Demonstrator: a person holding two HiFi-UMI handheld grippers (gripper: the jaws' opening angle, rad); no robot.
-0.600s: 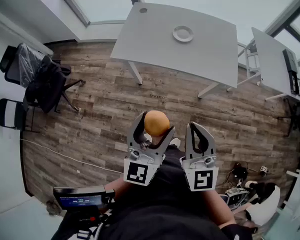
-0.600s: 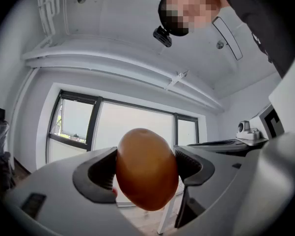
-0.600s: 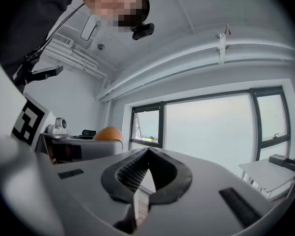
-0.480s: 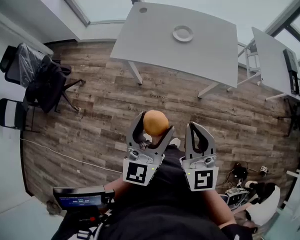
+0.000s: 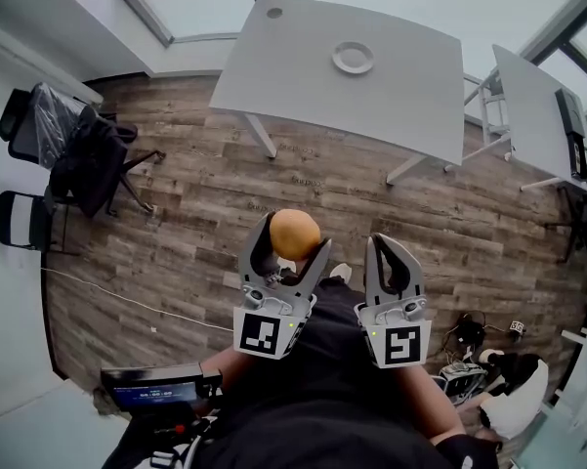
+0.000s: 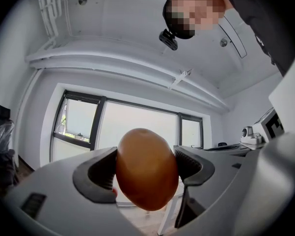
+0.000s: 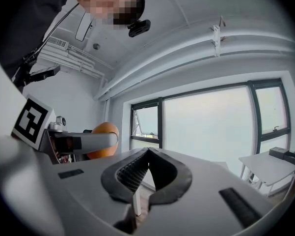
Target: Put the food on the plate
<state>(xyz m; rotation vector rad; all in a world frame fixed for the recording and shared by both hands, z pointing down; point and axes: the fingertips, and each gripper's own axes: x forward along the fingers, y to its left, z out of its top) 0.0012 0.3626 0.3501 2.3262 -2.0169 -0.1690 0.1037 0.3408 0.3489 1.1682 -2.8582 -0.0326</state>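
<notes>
left fingers (image 6: 95, 173) pinch the round orange food (image 6: 146, 168). the plate (image 5: 353, 58) lies on the table (image 5: 410, 91), well ahead of them and slightly right. right fingers (image 7: 122, 173) are pressed together, empty.

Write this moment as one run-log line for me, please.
left tool: shut on orange food | right tool: shut, empty | plate: bare, on white table ahead | task: food not yet placed
</notes>
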